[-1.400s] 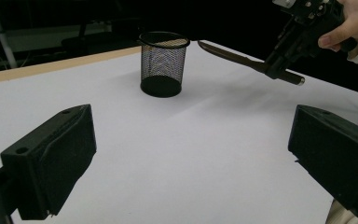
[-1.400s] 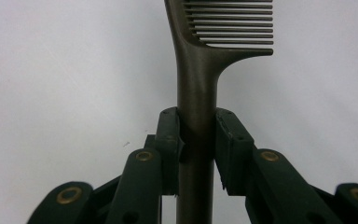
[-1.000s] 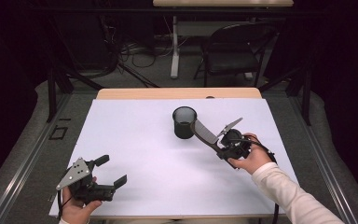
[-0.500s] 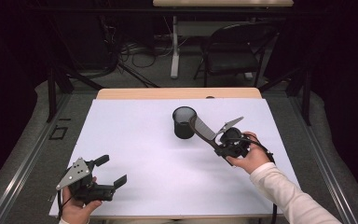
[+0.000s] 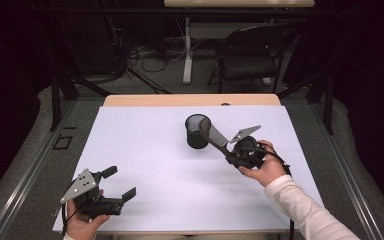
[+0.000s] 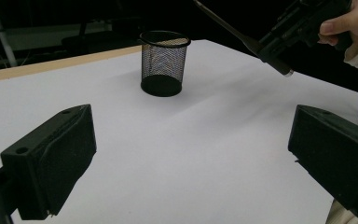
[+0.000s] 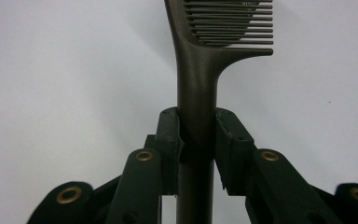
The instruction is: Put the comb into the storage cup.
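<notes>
A: Starting at the left: the left gripper sits low at the near-left corner of the white table, held in the person's left hand. Its jaws stand wide apart, nothing between them, just bare table ahead in the left gripper view.

B: Moving across to the middle, there's the black mesh cup, upright, mouth up, standing toward the far side of the table.

A: And right beside it, the comb! Its long axis runs diagonally, handle low and to the right, toothed end up and to the left, reaching over the cup's rim as the high view shows it.

B: In the right gripper view the comb points straight away from the camera, teeth branching off to the right.

A: The right gripper has it clamped, both pads pressed on the handle, jaws narrowed to the handle's width. The right hand holds it above the table.
</notes>
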Tool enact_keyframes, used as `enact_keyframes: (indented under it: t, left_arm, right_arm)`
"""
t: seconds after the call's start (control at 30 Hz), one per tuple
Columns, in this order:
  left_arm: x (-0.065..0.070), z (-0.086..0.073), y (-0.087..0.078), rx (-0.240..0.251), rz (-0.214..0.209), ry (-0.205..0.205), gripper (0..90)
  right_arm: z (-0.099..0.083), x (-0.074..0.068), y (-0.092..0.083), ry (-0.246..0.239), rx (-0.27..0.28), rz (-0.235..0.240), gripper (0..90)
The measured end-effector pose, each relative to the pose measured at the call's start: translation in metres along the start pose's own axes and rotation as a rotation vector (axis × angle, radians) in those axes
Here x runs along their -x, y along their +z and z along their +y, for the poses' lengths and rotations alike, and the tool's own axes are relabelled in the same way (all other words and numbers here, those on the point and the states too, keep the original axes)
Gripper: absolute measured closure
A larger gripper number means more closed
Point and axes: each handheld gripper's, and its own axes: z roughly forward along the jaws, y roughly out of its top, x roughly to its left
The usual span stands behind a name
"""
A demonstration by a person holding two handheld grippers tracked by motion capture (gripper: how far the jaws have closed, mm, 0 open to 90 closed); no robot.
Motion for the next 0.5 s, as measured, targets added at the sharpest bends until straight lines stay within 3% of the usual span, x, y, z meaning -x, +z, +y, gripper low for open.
enact_keyframes:
  t: [0.5]
  left_arm:
    - [-0.0008,-0.0007,0.0018,-0.008,0.003,-0.006,1.0]
  right_arm:
    - [0.0049,-0.0056,-0.0043,-0.012,0.109,-0.003,72.9]
